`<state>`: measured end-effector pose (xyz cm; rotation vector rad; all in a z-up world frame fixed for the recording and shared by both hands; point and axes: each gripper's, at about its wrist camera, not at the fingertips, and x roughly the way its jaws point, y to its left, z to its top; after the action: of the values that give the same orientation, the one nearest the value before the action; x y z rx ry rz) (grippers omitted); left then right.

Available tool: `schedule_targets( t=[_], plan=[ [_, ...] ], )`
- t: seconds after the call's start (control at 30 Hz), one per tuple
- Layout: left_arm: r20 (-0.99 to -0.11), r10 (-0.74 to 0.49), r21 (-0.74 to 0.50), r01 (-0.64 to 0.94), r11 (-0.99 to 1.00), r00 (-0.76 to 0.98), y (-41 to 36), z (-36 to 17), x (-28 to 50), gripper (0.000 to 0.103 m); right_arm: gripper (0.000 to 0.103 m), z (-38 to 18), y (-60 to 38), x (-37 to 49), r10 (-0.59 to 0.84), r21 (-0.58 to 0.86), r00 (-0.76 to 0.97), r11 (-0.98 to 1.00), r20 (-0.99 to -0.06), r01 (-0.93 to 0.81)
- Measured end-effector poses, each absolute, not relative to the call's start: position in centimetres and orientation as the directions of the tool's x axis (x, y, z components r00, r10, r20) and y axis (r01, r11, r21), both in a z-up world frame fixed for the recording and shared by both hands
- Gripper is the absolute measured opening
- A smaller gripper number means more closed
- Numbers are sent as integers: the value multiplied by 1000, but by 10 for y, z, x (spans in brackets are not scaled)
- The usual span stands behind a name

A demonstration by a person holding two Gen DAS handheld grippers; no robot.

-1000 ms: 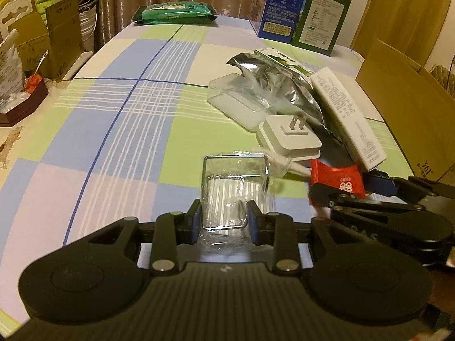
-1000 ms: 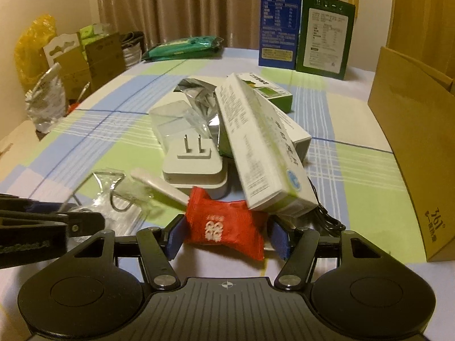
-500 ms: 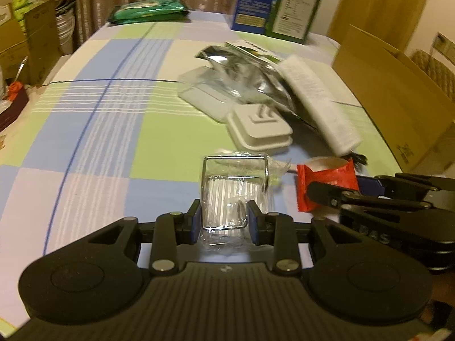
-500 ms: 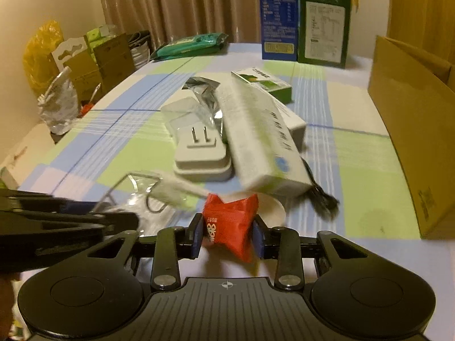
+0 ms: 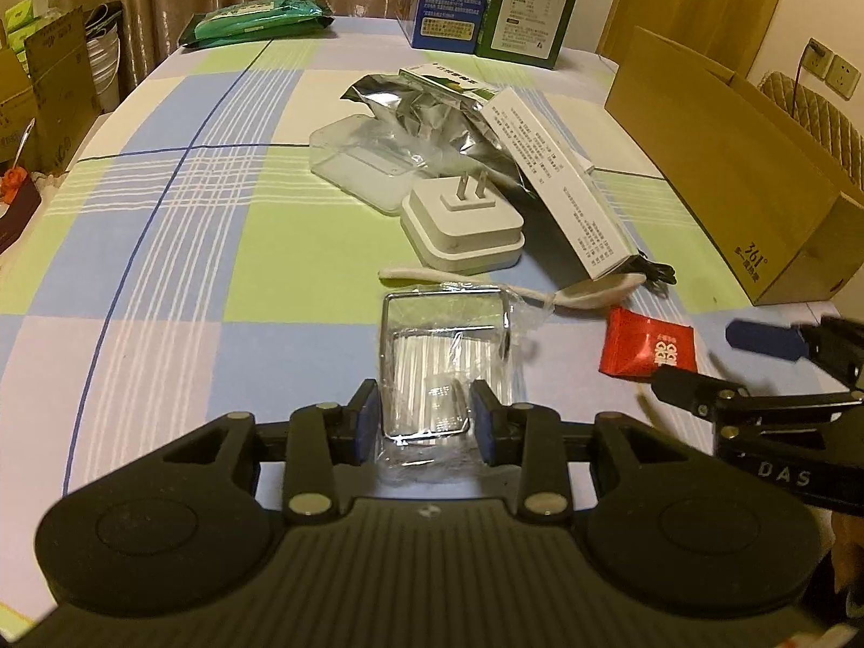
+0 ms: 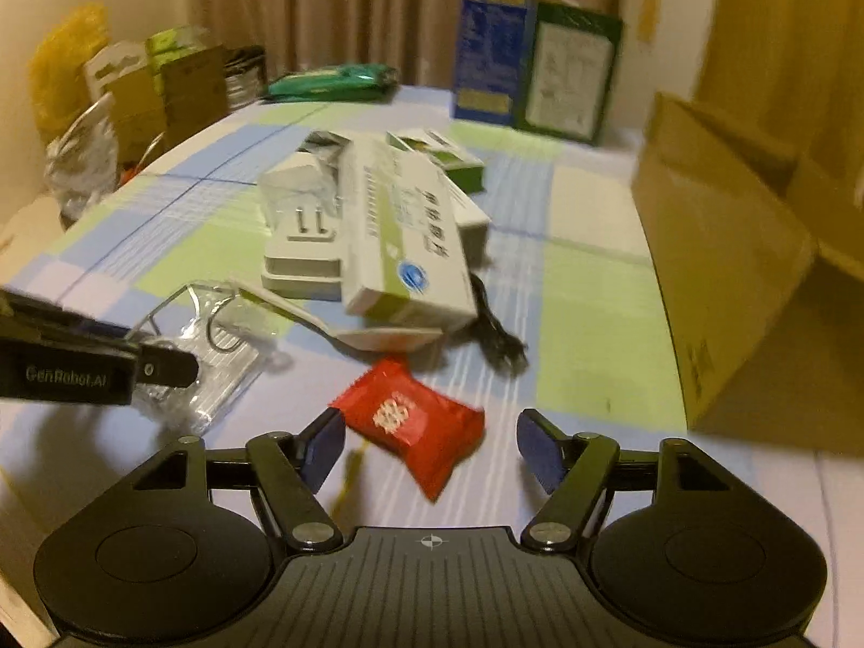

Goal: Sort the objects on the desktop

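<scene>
Left wrist view
Open room: the checked tablecloth [image 5: 162, 248] is lying bare across the left half, running out to the curved left table edge.
Clutter: a white plug adapter [image 5: 463, 224], a clear plastic tray [image 5: 359, 162], a crumpled foil bag [image 5: 432, 113] and a long white carton [image 5: 556, 183] are crowding together at centre; a white spoon [image 5: 518, 291] is lying just in front of them.
Container: a cardboard box [image 5: 729, 173] is standing at the right table edge; its contents are not showing.
Left gripper [image 5: 426, 421]: its blue pads are clenching a clear plastic packet [image 5: 445, 372] with a wire frame, held above the cloth.
Red packet [image 5: 648, 348]: sitting right of the clear packet, beside the right gripper's fingers [image 5: 767, 340].

Right wrist view (blurred)
Open room: bare cloth is lying between the long carton [image 6: 405, 237] and the cardboard box [image 6: 718, 281].
Far edge: a blue carton [image 6: 491, 38] and a green carton [image 6: 572, 70] are standing upright together.
Right gripper [image 6: 429, 453]: standing released, jaws wide apart and touching nothing.
Red packet [image 6: 416, 426]: lying between the parted pads, clear of both; whether it is resting on the cloth cannot be told.
Left gripper [image 6: 162, 370]: reaching in from the left, gripping the clear packet [image 6: 210, 356].
</scene>
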<state>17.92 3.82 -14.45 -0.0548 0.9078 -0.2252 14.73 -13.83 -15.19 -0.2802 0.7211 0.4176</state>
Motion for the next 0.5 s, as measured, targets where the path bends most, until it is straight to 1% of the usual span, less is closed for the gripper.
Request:
schedule_targets(
  t=[0.1, 0.17, 0.27, 0.3, 0.33, 0.37, 0.4, 0.43, 0.5],
  plan=[
    [-770, -215, -135, 175, 975, 600, 37, -144, 179, 33, 68, -161, -129, 146, 275, -198, 683, 826, -677, -529],
    [-769, -216, -131, 182, 974, 601, 36, -144, 179, 35, 68, -167, -126, 147, 276, -235, 685, 799, -675, -554],
    [-768, -224, -135, 190, 972, 599, 35, -145, 179, 40, 66, -169, -126, 150, 291, -208, 677, 806, -676, -554],
    [-769, -225, -136, 190, 972, 599, 34, -145, 179, 41, 61, -169, -126, 152, 293, -183, 664, 815, -687, -549],
    [-769, -226, -137, 191, 972, 598, 34, -145, 179, 41, 53, -167, -127, 154, 296, -149, 645, 826, -704, -543],
    [-768, -228, -139, 191, 972, 598, 34, -144, 179, 41, 48, -165, -129, 156, 303, -115, 626, 836, -719, -537],
    [-767, -229, -140, 192, 971, 599, 34, -144, 178, 41, 40, -163, -131, 156, 310, -79, 607, 846, -732, -527],
    [-766, -231, -142, 193, 971, 600, 34, -143, 178, 41, 37, -160, -135, 155, 328, -29, 584, 856, -743, -516],
    [-766, -231, -142, 193, 971, 600, 35, -143, 177, 42, 37, -157, -140, 152, 370, 57, 544, 860, -753, -506]
  ],
)
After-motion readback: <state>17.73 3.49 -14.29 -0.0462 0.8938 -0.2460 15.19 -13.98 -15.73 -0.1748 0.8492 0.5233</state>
